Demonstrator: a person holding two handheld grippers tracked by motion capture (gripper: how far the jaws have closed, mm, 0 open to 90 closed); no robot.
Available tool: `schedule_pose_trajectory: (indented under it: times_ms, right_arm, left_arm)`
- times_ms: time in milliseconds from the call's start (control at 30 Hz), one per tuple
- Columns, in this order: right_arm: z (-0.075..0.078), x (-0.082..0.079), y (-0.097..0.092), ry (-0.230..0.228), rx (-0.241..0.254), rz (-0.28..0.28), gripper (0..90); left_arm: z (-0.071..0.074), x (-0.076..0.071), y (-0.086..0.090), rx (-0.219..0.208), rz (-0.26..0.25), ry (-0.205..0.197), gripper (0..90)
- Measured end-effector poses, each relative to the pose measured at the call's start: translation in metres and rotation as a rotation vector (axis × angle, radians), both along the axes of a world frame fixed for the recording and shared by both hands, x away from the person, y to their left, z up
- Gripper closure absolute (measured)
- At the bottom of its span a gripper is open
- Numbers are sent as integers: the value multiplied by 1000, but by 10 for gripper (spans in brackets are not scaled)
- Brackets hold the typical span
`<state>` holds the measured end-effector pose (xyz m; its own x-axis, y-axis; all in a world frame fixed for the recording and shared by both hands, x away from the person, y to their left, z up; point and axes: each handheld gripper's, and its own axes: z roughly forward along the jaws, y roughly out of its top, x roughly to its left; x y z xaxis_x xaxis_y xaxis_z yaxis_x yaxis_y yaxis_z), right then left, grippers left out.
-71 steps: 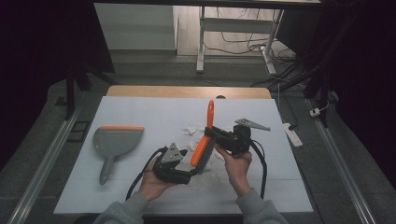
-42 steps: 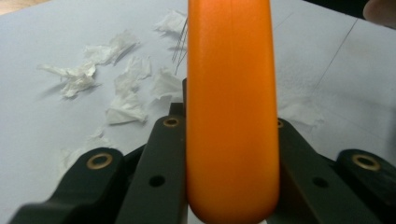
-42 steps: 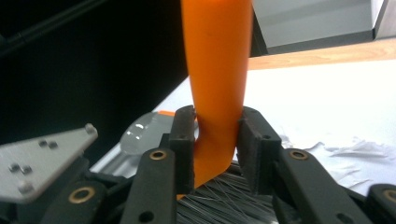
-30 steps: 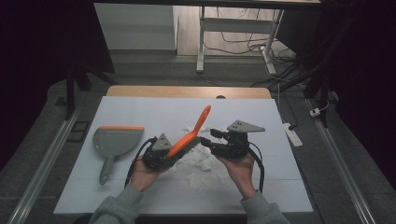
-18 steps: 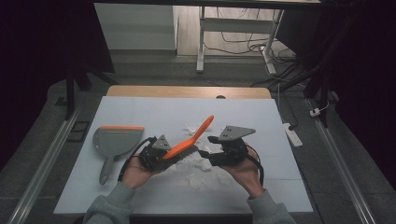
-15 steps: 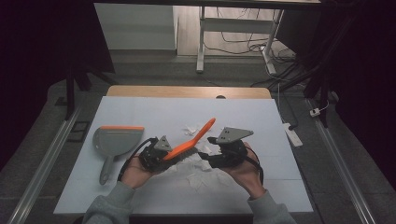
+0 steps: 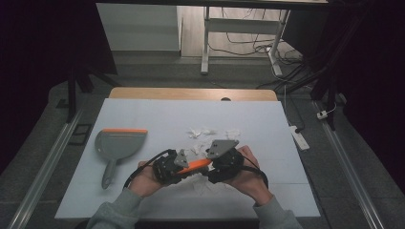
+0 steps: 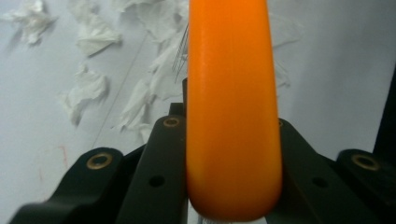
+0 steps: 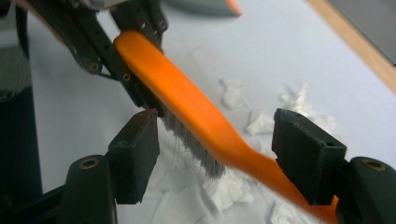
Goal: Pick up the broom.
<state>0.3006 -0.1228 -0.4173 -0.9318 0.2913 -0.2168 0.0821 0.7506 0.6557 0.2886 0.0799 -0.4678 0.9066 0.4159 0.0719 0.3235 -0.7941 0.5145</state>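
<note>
High view: an orange brush (image 7: pixel 195 166) is held level between the left gripper (image 7: pixel 177 167) and right gripper (image 7: pixel 210 168) at lower centre, low over torn paper scraps (image 7: pixel 200 132), likely for a handover before sweeping. A grey dustpan (image 7: pixel 117 145) is left lying at middle left on the table (image 7: pixel 267 124).

Left gripper view: the brush head is clamped tight between the closed jaws, centre frame.

Right gripper view: the jaws have just been opening; the handle (image 9: pixel 261 163) is passed between them, pads kept apart from it.
</note>
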Motion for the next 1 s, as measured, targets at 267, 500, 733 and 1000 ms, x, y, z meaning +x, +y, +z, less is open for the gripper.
schedule_pose_trajectory:
  times_ms: [267,500,733,1000]
  right_arm:
    - [-15,1,11,30,-140,52,405]
    - [-21,-4,15,22,-192,94,575]
    - [-25,-5,13,19,-220,147,654]
    - [-19,-3,8,5,-154,135,707]
  left_arm:
    - [1,-9,-9,46,-71,-42,805]
    - [3,-13,-11,49,-106,-52,805]
    - [4,-10,-5,3,-111,-62,755]
    - [12,-6,17,-130,7,-110,480]
